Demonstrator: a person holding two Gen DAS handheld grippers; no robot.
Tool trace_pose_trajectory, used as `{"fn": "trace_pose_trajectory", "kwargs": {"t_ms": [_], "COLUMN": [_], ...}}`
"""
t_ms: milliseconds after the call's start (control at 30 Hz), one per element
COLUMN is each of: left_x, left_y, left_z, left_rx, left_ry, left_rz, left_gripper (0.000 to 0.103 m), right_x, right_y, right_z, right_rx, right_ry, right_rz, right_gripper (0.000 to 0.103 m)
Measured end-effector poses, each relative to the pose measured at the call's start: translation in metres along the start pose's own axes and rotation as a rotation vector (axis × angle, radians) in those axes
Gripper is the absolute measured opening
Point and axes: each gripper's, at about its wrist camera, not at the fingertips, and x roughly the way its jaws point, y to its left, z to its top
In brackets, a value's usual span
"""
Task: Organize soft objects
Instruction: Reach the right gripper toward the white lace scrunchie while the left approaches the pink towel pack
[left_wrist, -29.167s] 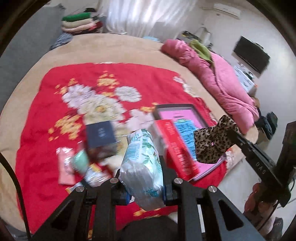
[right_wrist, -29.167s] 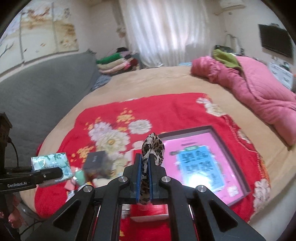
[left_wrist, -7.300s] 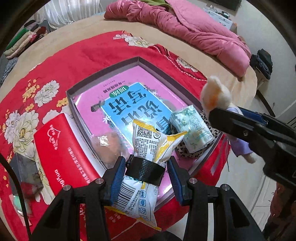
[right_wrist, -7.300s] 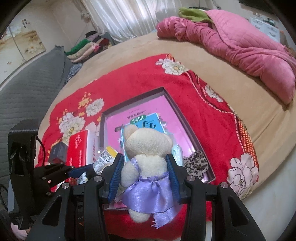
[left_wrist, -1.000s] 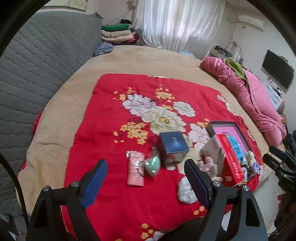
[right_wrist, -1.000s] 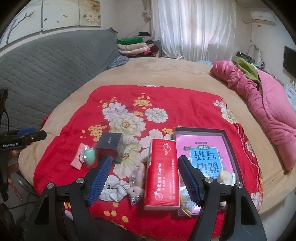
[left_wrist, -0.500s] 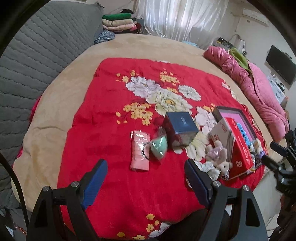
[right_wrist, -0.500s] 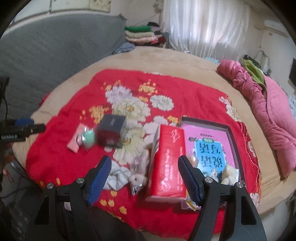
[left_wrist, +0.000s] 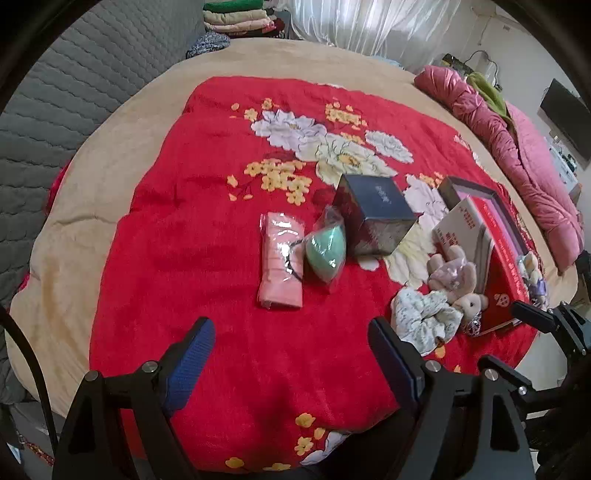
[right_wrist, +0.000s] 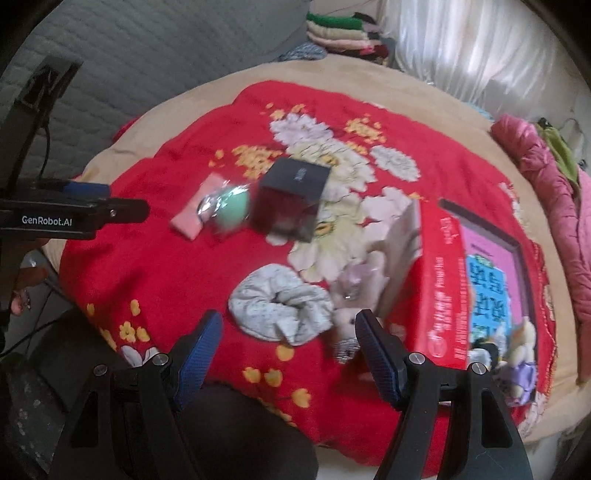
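My left gripper is open and empty, low over the red floral blanket. Ahead of it lie a pink packet and a green sponge in clear wrap. My right gripper is open and empty, just short of a white scrunchie, which also shows in the left wrist view. A small plush bunny lies beside the scrunchie, against a red tissue box. The dark tray holds a teddy bear and other items.
A dark blue box stands behind the sponge. A pink quilt lies at the far right of the bed. Folded clothes are stacked at the back. A grey quilted headboard runs along the left. The bed edge is close below.
Both grippers have moved down and closer to the blanket. The right gripper has come up to the scrunchie and bunny. Both stay open and empty.
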Motion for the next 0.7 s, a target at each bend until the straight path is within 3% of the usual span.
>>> {"fn": "trace_pose_trajectory", "kwargs": {"t_ms": [467, 700], "left_x": [0.056, 0.079], "left_y": [0.02, 0.016], "left_z": [0.003, 0.017], "left_rx": [-0.037, -0.017], "left_ry": [0.1, 0.114], "left_rz": [0.02, 0.035], "left_gripper": [0.084, 0.084], "right_x": [0.052, 0.062], "right_y": [0.013, 0.014], "right_z": [0.009, 0.011], "right_rx": [-0.054, -0.059], "right_ry": [0.071, 0.078], "right_rz": [0.031, 0.038], "right_gripper": [0.076, 0.076]}}
